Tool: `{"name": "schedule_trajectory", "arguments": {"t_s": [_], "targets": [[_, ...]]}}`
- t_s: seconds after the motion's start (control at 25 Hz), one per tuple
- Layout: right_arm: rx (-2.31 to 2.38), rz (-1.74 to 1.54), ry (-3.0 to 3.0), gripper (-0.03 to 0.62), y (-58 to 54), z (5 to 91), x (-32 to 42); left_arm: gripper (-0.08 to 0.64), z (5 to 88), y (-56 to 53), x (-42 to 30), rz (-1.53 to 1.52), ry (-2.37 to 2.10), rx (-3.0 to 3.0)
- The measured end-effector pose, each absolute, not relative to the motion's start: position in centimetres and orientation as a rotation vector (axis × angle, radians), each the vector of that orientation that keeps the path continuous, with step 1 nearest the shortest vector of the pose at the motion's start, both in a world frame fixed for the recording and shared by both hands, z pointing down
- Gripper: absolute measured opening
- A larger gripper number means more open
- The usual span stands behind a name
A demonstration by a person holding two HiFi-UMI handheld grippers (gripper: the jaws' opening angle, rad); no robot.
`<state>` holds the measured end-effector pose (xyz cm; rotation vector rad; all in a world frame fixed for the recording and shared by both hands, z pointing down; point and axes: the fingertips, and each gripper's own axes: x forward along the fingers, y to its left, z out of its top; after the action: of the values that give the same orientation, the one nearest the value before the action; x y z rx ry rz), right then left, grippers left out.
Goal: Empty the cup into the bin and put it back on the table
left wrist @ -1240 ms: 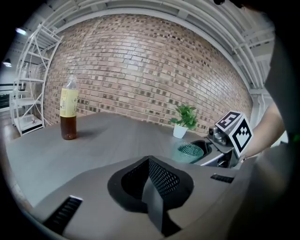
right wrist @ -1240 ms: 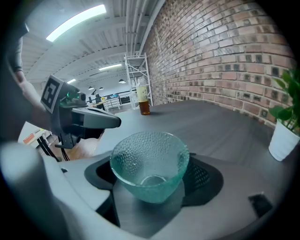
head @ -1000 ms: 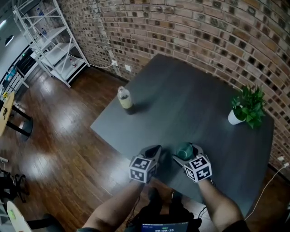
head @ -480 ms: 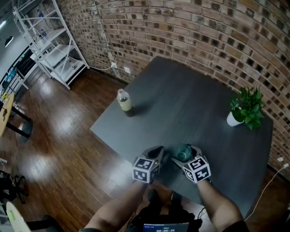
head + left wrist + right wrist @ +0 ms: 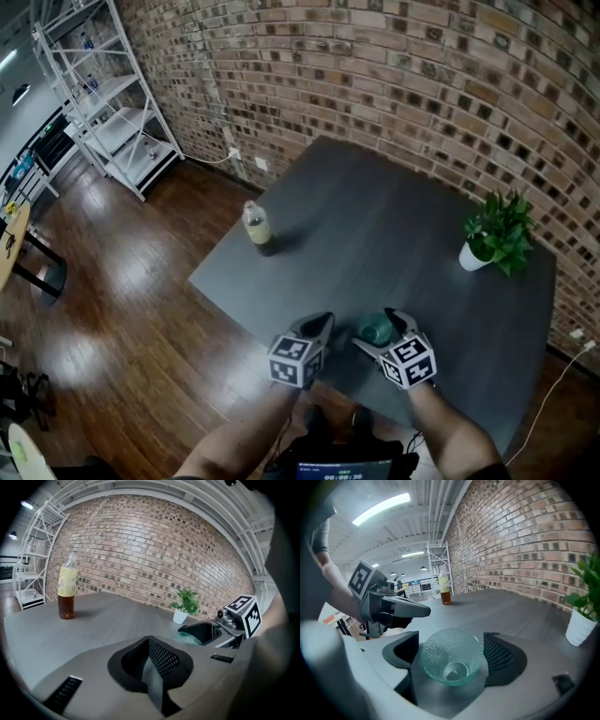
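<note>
Pebbled, green-tinted, bowl-shaped glass cup [image 5: 450, 660] at the near edge of the smooth, matte dark grey table [image 5: 375, 225], mouth turned toward the right gripper's camera, between the black ribbed pads of the right gripper [image 5: 382, 327]. Farther out, well apart and clear of the way: a clear plastic bottle [image 5: 256, 226] of amber liquid with a yellow label, a leafy green plant [image 5: 494, 241] in a white pot, rough red brick wall [image 5: 375, 84] behind. Right jaws spreading, standing wide with the cup between them and a gap showing at one pad; left gripper [image 5: 319, 328] just beside it, jaws pressed together on nothing.
</note>
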<state>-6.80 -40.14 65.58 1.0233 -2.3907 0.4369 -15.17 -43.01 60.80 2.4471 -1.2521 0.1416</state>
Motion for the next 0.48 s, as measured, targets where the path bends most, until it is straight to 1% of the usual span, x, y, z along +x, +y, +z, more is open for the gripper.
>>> {"name": "schedule_trajectory", "arguments": {"t_s": [0.36, 0.48], "targets": [[1.160, 0.417, -2.446, 0.442, -38.1, 59.7, -4.2, -0.008, 57.1, -40.9, -15.1, 0.094, -1.219, 2.514], [1.193, 0.426, -2.463, 0.416, -37.3, 58.3, -3.3, -0.008, 55.7, -40.4, -14.6, 0.097, -1.196, 2.565]]}}
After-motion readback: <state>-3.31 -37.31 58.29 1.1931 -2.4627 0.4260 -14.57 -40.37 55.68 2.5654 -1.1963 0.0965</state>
